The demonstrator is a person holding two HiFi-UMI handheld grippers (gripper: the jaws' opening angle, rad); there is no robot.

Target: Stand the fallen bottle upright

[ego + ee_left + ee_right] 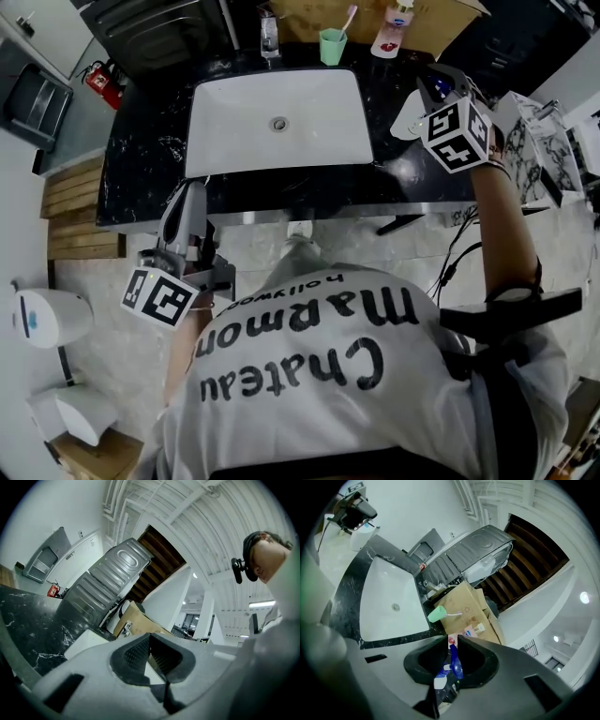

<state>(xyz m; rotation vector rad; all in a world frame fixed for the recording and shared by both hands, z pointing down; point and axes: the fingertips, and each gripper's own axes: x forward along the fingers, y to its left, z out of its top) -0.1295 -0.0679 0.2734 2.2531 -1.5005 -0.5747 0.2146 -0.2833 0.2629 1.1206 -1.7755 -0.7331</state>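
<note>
Two grippers showed in the head view. The left gripper (pixel 190 192) hung low in front of the black counter (pixel 150 159), short of the sink (pixel 216 141). The right gripper (pixel 442 94) was over the counter's far right end with a blue-and-white thing at its tip, which I took to be the bottle (pixel 436 91). Whether its base touched the counter could not be told. A green cup (pixel 332 47) and a pink-labelled bottle (pixel 388 33) stood upright at the back.

From the left gripper view, that gripper's jaws met at the tips with nothing between them. It was aimed about level across the counter toward a cardboard box (pixel 136 620), well apart from the work, and showed no bottle at all.

Only the right gripper view showed the grip. The jaws were nearly together and clamped on a narrow blue part of the bottle, with a white patch just below. The cup and the pink-labelled bottle lay beyond the tips.

By its look the bottle was small, smooth plastic. It was probably light, stiff enough to take a squeeze, and slippery. Held by such a narrow part it could swing or twist in the pads. A hold across the wider middle of the body would have steadied it better, letting the base come down flat before release
</note>
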